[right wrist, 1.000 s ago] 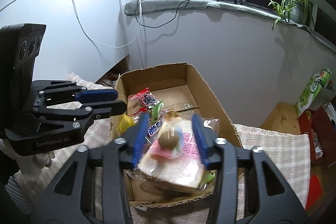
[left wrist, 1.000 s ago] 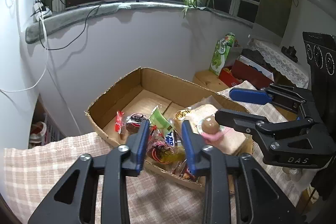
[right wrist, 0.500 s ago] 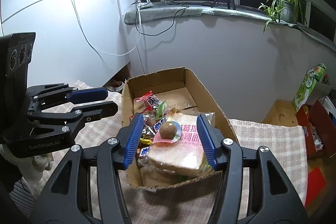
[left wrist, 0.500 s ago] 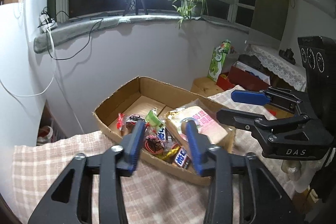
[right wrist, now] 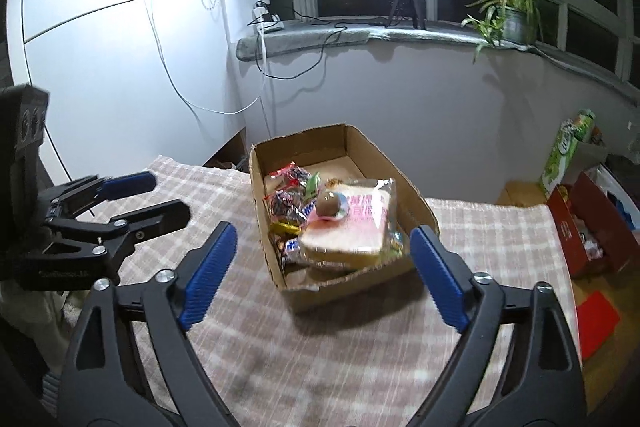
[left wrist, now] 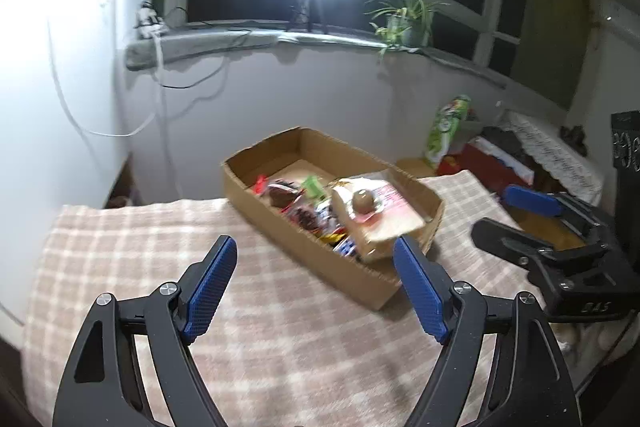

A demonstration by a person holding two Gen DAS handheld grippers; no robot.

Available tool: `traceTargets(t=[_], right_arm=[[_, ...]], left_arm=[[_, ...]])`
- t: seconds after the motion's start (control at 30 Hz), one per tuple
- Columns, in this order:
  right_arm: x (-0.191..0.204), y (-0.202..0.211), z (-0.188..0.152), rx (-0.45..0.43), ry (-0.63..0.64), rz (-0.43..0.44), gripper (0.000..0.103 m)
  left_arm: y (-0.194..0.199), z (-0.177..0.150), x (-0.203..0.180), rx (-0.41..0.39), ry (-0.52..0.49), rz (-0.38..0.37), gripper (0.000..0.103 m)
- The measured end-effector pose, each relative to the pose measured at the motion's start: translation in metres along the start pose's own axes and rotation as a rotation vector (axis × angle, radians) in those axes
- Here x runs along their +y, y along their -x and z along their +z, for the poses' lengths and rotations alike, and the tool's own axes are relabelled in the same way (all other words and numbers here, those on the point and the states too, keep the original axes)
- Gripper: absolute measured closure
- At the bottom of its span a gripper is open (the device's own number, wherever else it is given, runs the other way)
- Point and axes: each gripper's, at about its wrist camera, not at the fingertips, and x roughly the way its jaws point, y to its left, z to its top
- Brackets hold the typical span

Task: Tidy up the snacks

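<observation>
Both grippers hang clear of the cardboard box, left gripper and right gripper with jaws just sprung wide, nothing between them. The snacks and bagged bread sit inside the box on the checked surface. Packing looks finished; next, scan for strays.

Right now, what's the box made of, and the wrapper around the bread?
The box looks like brown corrugated cardboard, matte, with rough torn edges and folded flaps. The wrapper around the bread looks like thin clear plastic film: glossy, crinkled, bread showing through, pink print on top.
</observation>
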Motion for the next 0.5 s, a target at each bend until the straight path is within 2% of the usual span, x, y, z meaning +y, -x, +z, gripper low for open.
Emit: traceTargets(t=[0.1,0.5], right_arm=[[-0.001,0.006,-0.008,-0.001,-0.020,-0.020,0.002],[-0.008,0.016,-0.019,0.004,-0.059,-0.073,0.002]], left_arm=[[0.005,-0.007,-0.001,-0.001,0.005,0.013,0.021],[0.009,-0.013,-0.003,0.005,0.020,0.016,0.021]])
